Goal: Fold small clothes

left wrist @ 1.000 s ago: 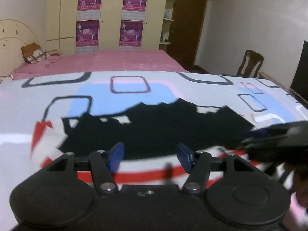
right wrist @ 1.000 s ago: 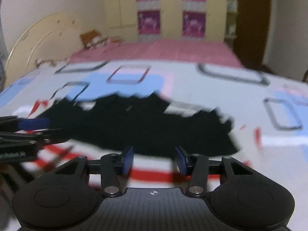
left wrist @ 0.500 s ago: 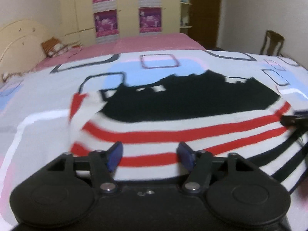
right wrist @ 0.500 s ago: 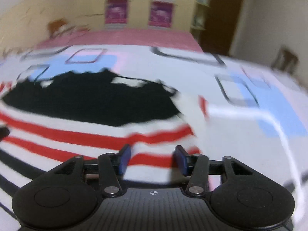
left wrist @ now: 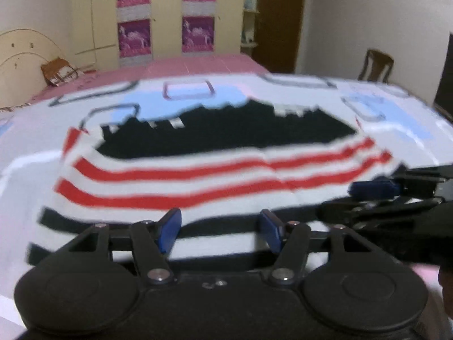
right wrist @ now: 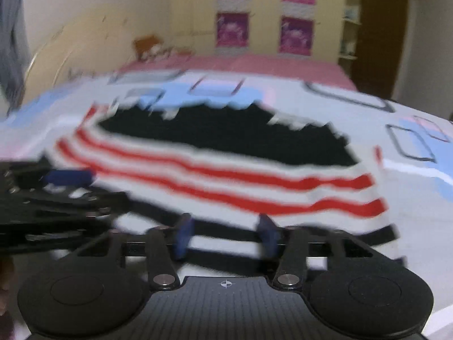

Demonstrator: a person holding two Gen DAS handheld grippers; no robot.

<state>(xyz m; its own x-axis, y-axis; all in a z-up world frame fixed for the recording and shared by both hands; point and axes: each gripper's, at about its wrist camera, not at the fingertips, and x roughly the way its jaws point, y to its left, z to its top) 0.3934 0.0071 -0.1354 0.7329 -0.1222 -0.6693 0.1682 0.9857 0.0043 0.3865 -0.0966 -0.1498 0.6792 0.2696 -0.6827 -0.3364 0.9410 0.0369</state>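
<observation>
A small garment (left wrist: 215, 170) lies flat on the bed: black upper part, then white with red stripes, then black stripes nearest me. It also shows in the right wrist view (right wrist: 226, 170). My left gripper (left wrist: 220, 229) is open and empty above the garment's near black-striped edge. My right gripper (right wrist: 225, 233) is open and empty above the same near edge, further right. The right gripper shows at the right of the left wrist view (left wrist: 396, 198); the left gripper shows at the left of the right wrist view (right wrist: 56, 192). Both views are blurred.
The bed cover (left wrist: 198, 99) is white with blue and pink patches and dark rounded squares. A pink sheet (left wrist: 184, 68) lies behind it, with a brown bag (left wrist: 59, 70). A wardrobe with posters (left wrist: 167, 14), a door and a wooden chair (left wrist: 376, 65) stand behind.
Both grippers have pulled back toward me from the black part to the garment's near striped edge. More of the striped part is now in view. Both jaws stay open.
</observation>
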